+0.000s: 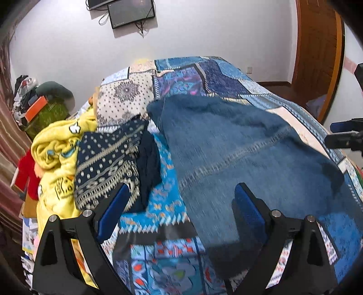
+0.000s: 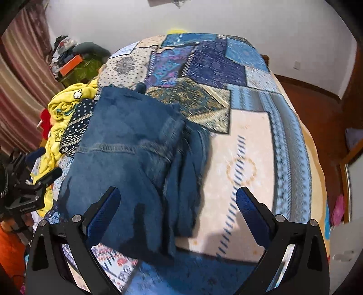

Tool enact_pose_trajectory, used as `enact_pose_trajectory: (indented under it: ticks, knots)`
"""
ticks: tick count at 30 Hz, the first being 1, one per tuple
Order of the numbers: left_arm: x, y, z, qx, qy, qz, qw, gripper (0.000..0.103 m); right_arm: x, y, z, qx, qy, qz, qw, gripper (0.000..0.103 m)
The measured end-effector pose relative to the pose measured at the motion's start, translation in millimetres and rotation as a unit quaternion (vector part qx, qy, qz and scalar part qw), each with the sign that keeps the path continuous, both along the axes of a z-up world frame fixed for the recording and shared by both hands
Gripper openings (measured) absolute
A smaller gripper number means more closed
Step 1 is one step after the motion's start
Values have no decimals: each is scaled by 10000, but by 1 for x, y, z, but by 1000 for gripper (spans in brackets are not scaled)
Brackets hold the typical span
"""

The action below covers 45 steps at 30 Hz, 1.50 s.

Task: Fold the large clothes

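A pair of blue jeans (image 1: 238, 147) lies folded on the patchwork bedspread (image 1: 204, 77), its seams and a bunched leg (image 2: 190, 172) showing. My left gripper (image 1: 181, 188) hovers over the jeans' left edge, jaws wide apart, nothing between the blue pads. My right gripper (image 2: 178, 192) hangs open above the jeans' right side, one finger over denim, the other over the cream patch of the bedspread (image 2: 245, 140). Each gripper shows at the edge of the other's view: the right gripper (image 1: 342, 133) and the left gripper (image 2: 43, 163).
A heap of clothes lies left of the jeans: a yellow garment (image 1: 59, 145), a navy patterned one (image 1: 106, 163) and something red (image 1: 27, 172). Beyond stand a green seat with an orange box (image 1: 36, 109), striped curtains (image 2: 20, 90), a wall screen (image 1: 131, 12) and a wooden door (image 1: 317, 56).
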<state>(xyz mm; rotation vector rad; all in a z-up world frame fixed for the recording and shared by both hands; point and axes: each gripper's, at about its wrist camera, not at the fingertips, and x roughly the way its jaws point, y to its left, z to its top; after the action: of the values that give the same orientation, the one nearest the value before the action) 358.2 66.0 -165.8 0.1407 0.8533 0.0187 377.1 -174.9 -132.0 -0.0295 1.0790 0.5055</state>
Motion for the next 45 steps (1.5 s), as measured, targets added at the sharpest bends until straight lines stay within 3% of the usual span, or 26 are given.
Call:
enact_pose_trajectory:
  ticks: [5,11,14,18,22,27,29,31,37,39,42,45]
  knots:
    - [35,4,-3,-114,135,-40,9998,94,22,24,-6,-18,29,304,9995,101]
    - [80,16,-29,-1150,844,-56,9898,94,55,37,-36,107,635,383,9972,101]
    - [95,23,-44,-1284,1005,160,9865,94,69,28,-48,61,747,176,9970,101]
    - [105,38,-49,-1625,999,353,9810,94,76,12,-54,349,957,198,9946,101]
    - [101,51,-32,-1551,734,693,9827,94,67,12,-35,50,461,307,9985,101]
    - [84,55,-12,-1368,552,579,9874,94,53,12,-9,-331,-176,314,9988,101]
    - [74,53,-9,-1351,560,467,9882,94,49,9,-2,-264,-275,299,9988,101]
    - [63,51,-11,-1460,623,365,9866,94,47,4,-1,55,-100,321,9994,101]
    - [36,46,-41,-2099,1146,202,9708,94,40,-2,-33,949,991,332,9900,101]
    - [34,45,-54,-2334,1340,201,9629,94,41,0,-53,938,1374,376,9853,101]
    - [42,46,-66,-2690,1534,172,9507,94,44,4,-73,709,1608,527,9830,101]
    - [56,46,-72,-2997,1631,125,9399,95,55,3,-84,1055,1834,550,9758,101]
